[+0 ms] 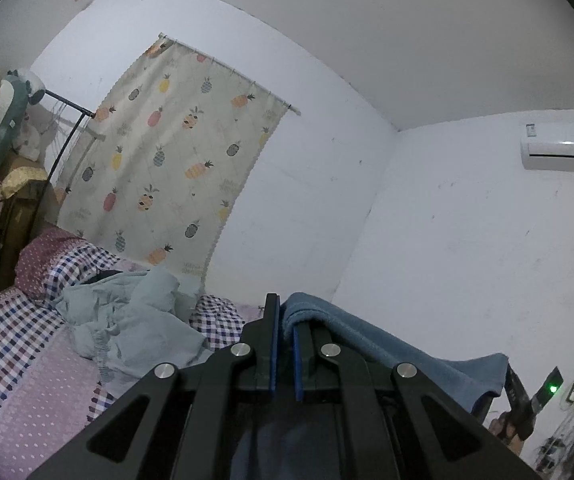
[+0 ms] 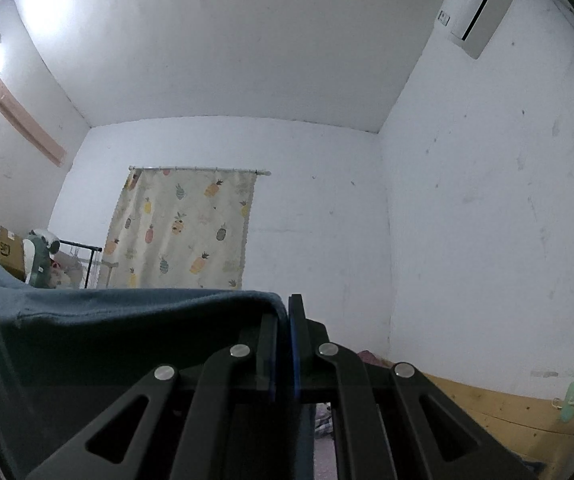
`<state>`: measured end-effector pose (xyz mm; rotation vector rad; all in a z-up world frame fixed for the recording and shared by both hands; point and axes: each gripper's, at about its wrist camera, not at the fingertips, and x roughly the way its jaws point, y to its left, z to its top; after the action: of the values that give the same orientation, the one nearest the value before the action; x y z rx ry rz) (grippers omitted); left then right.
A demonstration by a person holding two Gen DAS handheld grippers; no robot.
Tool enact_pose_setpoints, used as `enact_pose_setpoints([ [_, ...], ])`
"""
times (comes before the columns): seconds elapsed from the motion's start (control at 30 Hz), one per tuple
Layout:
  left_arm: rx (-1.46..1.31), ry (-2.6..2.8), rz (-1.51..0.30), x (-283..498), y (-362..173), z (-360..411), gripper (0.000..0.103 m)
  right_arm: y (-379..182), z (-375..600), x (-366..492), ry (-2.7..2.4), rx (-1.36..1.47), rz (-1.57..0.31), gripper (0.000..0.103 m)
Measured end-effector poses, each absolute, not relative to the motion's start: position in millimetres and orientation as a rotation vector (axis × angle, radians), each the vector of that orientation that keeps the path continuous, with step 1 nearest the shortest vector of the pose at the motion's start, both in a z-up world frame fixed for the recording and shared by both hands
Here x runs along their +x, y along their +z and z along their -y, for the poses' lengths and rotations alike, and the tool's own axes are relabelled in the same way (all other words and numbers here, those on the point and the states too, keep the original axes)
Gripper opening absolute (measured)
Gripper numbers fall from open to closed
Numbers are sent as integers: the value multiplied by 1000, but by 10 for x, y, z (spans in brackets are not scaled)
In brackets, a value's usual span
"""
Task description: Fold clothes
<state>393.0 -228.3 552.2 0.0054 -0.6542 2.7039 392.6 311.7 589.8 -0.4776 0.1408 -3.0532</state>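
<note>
Blue garment [image 1: 399,344] hangs stretched in the air above the bed [image 1: 27,380], its top edge held taut between two grippers. The left gripper [image 1: 285,344] pinches one corner, jaws nearly closed on the cloth, which drapes over the right-hand finger and runs away toward the right gripper [image 1: 523,400]. In the right wrist view, the right gripper [image 2: 285,344] clamps the other corner, jaws narrow, cloth [image 2: 127,320] spreading leftward from it. The garment's long axis runs side to side between the grippers. Bare white walls stand beyond the curtain [image 1: 179,152]. A crumpled pale garment [image 1: 127,320] lies on the bed below the curtain.
</note>
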Motion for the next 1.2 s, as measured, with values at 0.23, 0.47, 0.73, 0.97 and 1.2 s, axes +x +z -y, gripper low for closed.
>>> enact_pose_setpoints([
  [0.23,-139,2764,653,3297,5205,2229,4,5653,-3029,3193,-3107,-322,-174,4],
  [0.47,-394,2871,673,2210,4662,2186,4,5145,-2891,2135,-3137,-82,-187,4],
  [0.73,-635,2950,728,860,3886,2219,4,4398,-2761,665,-3125,286,-245,4],
  [0.97,-840,3018,674,-358,3099,2252,4,3562,-2647,-716,-3056,619,-290,4],
  [1.2,-1110,3034,632,-1510,2048,2309,4,2575,-2515,-2004,-2952,904,-361,4],
])
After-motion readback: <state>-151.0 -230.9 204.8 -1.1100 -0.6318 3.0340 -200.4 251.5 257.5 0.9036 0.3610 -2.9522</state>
